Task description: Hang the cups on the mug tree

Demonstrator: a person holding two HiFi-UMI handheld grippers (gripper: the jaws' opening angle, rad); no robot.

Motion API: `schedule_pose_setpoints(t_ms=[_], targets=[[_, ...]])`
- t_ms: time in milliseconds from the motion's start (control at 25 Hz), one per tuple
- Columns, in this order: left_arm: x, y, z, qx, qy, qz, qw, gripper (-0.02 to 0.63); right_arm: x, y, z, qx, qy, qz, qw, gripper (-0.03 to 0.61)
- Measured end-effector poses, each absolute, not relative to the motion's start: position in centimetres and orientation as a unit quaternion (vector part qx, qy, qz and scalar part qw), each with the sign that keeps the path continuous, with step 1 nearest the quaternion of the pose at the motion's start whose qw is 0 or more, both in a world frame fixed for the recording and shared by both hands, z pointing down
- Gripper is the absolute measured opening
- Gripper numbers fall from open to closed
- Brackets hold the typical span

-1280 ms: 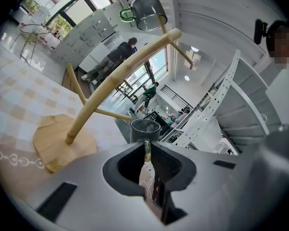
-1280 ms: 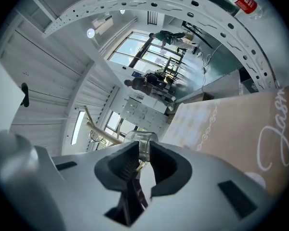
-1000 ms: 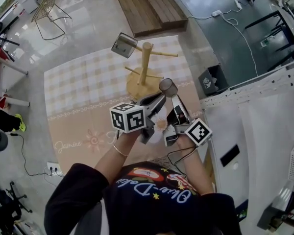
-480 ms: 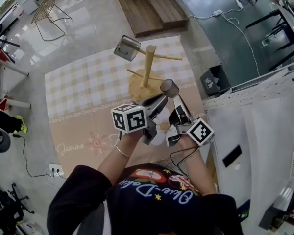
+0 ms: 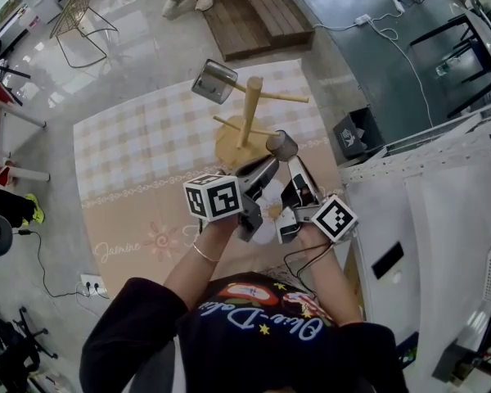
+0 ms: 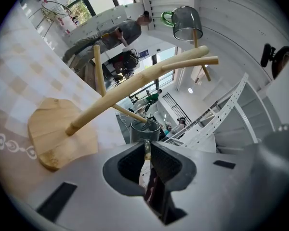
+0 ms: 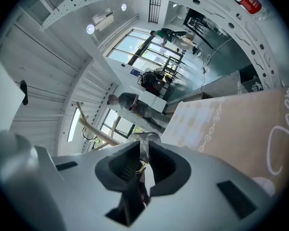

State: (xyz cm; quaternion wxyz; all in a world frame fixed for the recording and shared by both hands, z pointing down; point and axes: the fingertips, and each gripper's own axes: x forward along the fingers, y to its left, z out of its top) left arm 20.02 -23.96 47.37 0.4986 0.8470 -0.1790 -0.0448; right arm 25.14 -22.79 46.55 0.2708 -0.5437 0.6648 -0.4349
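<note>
Studio-like lab hall, glossy concrete floor [image 5: 139, 56], power strip [image 5: 91, 282] and trailing cables lower left, perforated white metal frame [image 5: 425, 142] at right, wooden platform [image 5: 245, 11] top centre.

A flat surface is covered by a cloth [image 5: 139, 154], checked in pale yellow and white at its far part and plain peach nearer, where a flower [image 5: 158, 236] and script are printed. The mug tree [image 5: 246, 109] is set on the checked part by its wooden base [image 5: 227, 147].
</note>
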Motion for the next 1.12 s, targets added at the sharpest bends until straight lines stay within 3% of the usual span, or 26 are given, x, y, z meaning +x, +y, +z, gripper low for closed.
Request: schedule_pose_setpoints(t_ms=[1120], targets=[[18.5,-25.1,47.3,0.822,-0.168,-0.096,0.536,0.046,23.6,-24.2,45.9,-0.541,0.68,-0.426,0.25,0.063]])
